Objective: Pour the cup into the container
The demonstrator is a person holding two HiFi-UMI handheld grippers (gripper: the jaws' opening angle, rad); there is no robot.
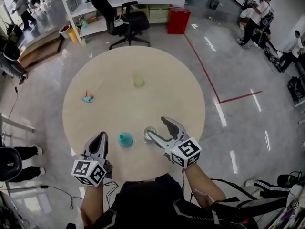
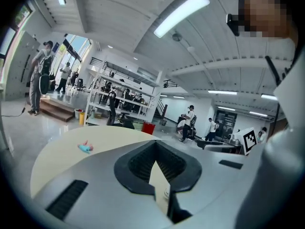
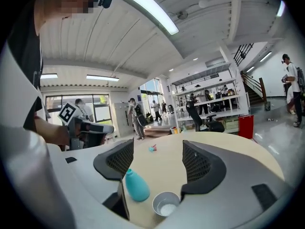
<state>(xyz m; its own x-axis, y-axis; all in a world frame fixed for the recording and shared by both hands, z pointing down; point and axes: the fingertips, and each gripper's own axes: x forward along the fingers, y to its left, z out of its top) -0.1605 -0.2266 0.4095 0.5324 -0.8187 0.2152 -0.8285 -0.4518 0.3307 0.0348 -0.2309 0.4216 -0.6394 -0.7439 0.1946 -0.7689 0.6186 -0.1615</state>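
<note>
The cup (image 3: 166,204) is set upright on the round table (image 1: 167,89), close to the edge nearest the person. A little white matter is seen at its bottom. The cup is flanked by the jaws of the right gripper (image 1: 155,126), which are spread wide. It is stood close by one jaw, but no pad is seen pressing on it.

Just left of the cup, and apart from it, a teal bottle-shaped object (image 1: 126,139) is stood. Farther left of the cup, the left gripper (image 1: 100,138) is held at the table's near edge with its jaws brought together on nothing.

Well beyond the cup, toward the far side, the translucent yellow-green container (image 1: 138,78) is placed upright; its contents cannot be made out. Beyond the cup and to its left, a small teal and pink item (image 1: 87,98) is laid on the tabletop.
</note>
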